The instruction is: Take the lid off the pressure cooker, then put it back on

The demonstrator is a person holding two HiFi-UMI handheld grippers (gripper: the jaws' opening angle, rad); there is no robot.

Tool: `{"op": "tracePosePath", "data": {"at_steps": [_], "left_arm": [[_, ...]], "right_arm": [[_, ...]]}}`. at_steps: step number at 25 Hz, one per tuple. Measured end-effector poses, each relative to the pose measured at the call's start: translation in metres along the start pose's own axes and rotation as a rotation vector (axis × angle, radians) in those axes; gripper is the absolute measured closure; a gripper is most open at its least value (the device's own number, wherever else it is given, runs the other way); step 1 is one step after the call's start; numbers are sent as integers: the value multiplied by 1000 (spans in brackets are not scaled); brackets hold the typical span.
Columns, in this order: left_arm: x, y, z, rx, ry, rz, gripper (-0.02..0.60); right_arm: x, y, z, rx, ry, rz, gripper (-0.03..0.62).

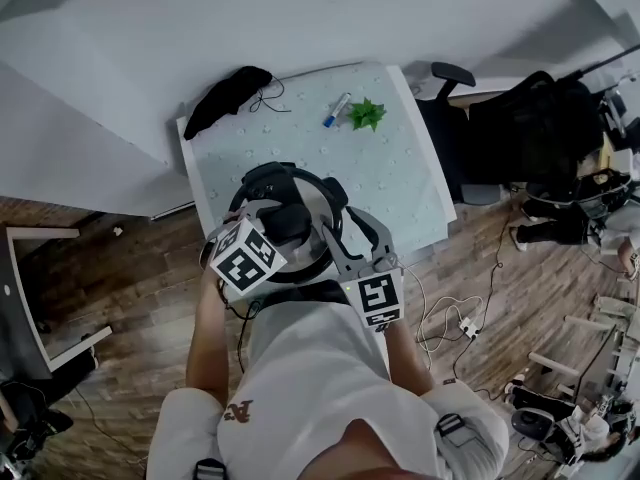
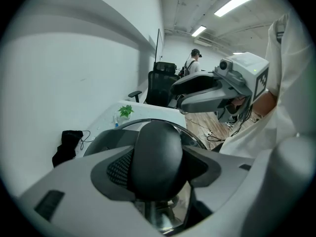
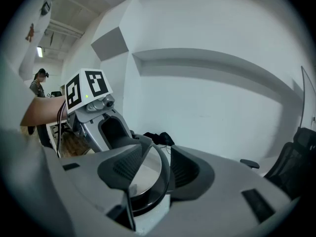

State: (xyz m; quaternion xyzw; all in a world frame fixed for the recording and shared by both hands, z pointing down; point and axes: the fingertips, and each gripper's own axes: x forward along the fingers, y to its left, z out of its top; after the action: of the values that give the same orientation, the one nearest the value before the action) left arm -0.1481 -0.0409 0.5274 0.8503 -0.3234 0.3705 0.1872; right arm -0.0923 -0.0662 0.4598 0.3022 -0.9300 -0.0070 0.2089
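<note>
The steel pressure cooker (image 1: 312, 206) stands at the near edge of the table (image 1: 400, 168), with its lid (image 3: 144, 174) on it. My left gripper (image 1: 274, 214) reaches over the lid from the left, and its pads are shut on the lid's black knob (image 2: 158, 154), which fills the gap between the jaws. My right gripper (image 1: 346, 231) is at the cooker's right side. Its jaws stand apart and straddle the lid's dark rim (image 3: 163, 181), one over the lid and one outside it. The left gripper's body (image 3: 106, 127) shows beyond the lid.
A black cloth (image 1: 225, 98), a blue pen (image 1: 336, 109) and a small green plant (image 1: 366, 114) lie at the far end of the table. An office chair (image 1: 450, 78) and cables (image 1: 455, 323) are on the right. The person's body is close to the table's near edge.
</note>
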Motion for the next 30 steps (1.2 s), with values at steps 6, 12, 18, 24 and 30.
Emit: {"op": "tracePosePath", "data": {"at_steps": [6, 12, 18, 24, 30], "left_arm": [[0, 3, 0, -74, -12, 64, 303], [1, 4, 0, -128, -32, 130, 295], [-4, 8, 1, -247, -155, 273, 251], [-15, 10, 7, -269, -265, 474, 232], [-65, 6, 24, -276, -464, 627, 277]], "right_arm": [[-1, 0, -2, -5, -11, 30, 408], [-7, -2, -9, 0, -14, 49, 408], [-11, 1, -14, 1, -24, 83, 408], [-16, 8, -11, -8, -53, 128, 408], [-23, 13, -4, -29, -86, 153, 408]]}}
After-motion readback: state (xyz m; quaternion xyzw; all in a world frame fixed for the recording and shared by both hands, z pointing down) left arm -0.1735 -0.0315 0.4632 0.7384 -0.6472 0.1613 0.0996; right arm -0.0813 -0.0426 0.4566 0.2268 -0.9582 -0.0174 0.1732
